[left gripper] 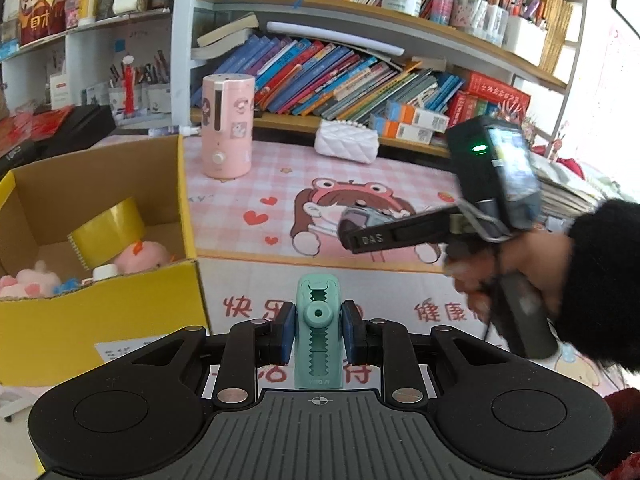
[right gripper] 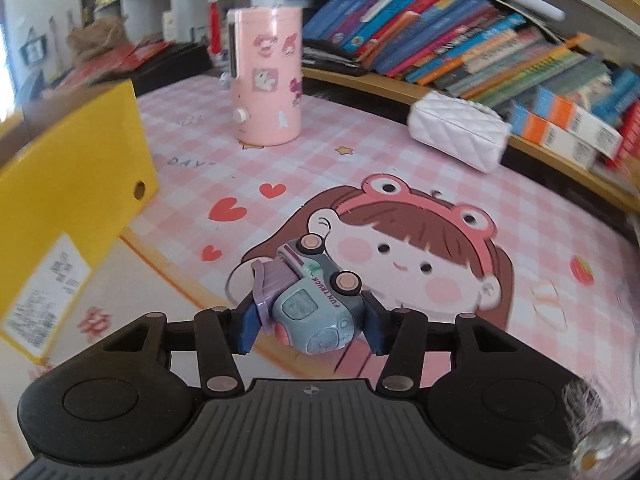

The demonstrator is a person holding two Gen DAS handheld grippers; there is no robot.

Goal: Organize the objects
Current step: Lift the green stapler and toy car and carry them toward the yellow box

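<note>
Left hand-held gripper (left gripper: pixel 318 334) is clenched on the teal clip (left gripper: pixel 318 336); right hand-held gripper (right gripper: pixel 311 320) straddles the toy truck (right gripper: pixel 310 300) on the bench (right gripper: pixel 400 168), pads apparently touching. Light, hard, slick plastic: take its flat sides

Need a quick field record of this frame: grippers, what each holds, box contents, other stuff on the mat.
left gripper: shut on teal clip
right gripper: jaws around toy truck, pads at its sides, truck lying on its side on the mat
yellow box: open, holds tape roll, plush toys
desk mat: pink humidifier, white quilted bag
background: bookshelf
</note>
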